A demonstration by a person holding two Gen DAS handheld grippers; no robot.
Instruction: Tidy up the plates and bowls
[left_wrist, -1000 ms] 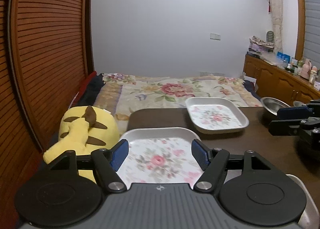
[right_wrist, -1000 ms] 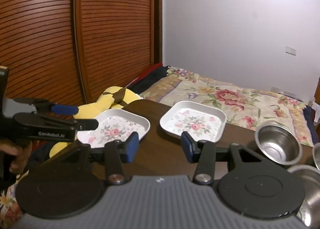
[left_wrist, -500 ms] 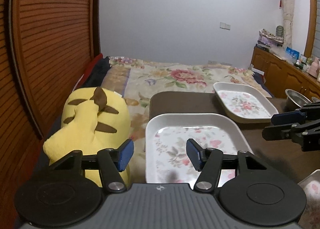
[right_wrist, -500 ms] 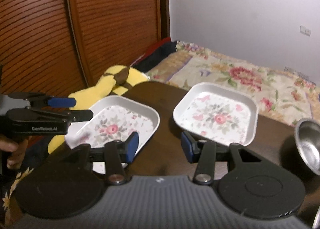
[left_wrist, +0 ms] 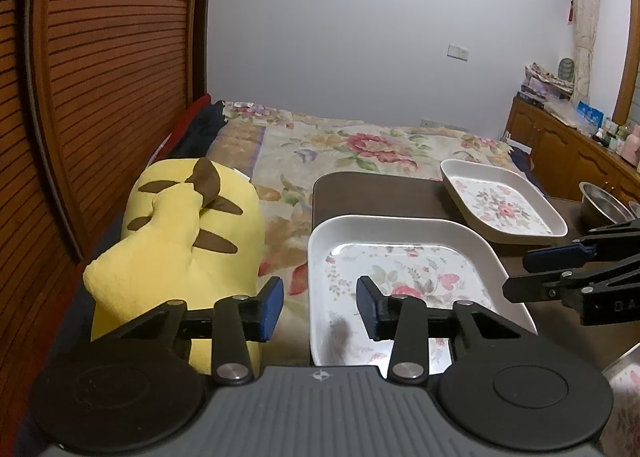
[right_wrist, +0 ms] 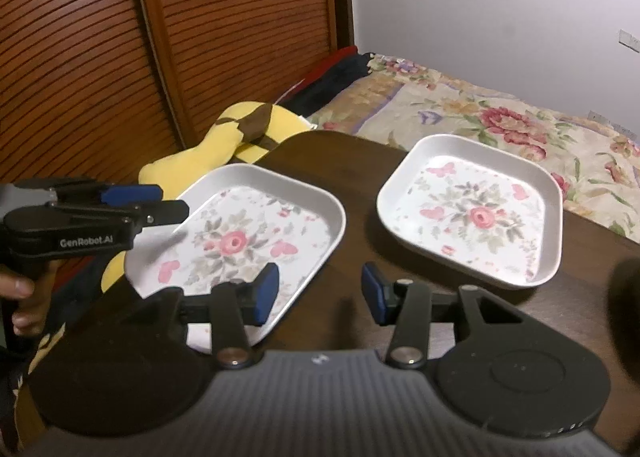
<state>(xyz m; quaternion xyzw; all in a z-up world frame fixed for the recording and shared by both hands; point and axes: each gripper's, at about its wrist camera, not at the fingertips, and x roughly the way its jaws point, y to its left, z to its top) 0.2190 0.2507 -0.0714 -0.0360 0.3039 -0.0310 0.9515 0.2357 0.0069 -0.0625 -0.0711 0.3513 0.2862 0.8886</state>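
Two flowered square plates on a dark table (right_wrist: 328,153): near plate (right_wrist: 240,237) at centre left of the right wrist view, far plate (right_wrist: 476,213) at centre right. Left gripper (left_wrist: 320,307) closing astride the near plate's left rim, not yet pinching. Right gripper (right_wrist: 320,293) closing, narrow, astride that plate's right edge, pads apart from it. Yellow plush toy (left_wrist: 180,233) at left.
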